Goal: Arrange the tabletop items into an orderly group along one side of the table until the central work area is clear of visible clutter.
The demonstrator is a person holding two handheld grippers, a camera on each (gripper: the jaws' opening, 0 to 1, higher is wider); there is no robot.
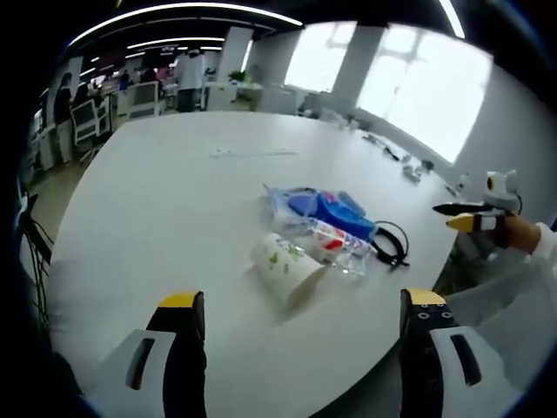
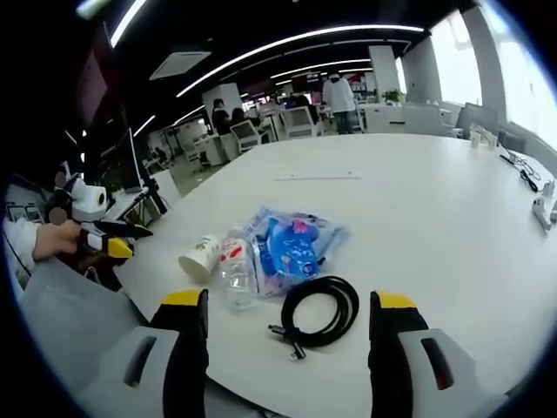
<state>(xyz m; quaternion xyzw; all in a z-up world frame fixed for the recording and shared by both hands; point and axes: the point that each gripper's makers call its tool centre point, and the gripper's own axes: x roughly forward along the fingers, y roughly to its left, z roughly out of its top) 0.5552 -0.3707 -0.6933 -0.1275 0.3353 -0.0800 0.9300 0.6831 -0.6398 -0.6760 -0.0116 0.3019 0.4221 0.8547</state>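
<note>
Several items lie bunched on the white table (image 1: 165, 209): a paper cup (image 1: 283, 264) on its side, a clear bottle (image 1: 338, 246) with a red label, a blue plastic bag (image 1: 322, 207) and a coiled black cable (image 1: 392, 244). My left gripper (image 1: 303, 300) is open and empty, short of the cup. In the right gripper view the cable (image 2: 318, 312) lies between the jaws of my right gripper (image 2: 289, 300), which is open. Behind the cable lie the bottle (image 2: 235, 272), the cup (image 2: 200, 257) and the bag (image 2: 291, 244). A hand holds the left gripper (image 2: 109, 242) beyond the table edge.
A thin white strip (image 1: 252, 152) lies farther back on the table (image 2: 435, 218). Small devices and cords (image 1: 409, 165) sit along the window-side edge. Beyond the table are office chairs, desks and standing people (image 1: 187, 78). The right gripper (image 1: 470, 216) hovers at the table's right edge.
</note>
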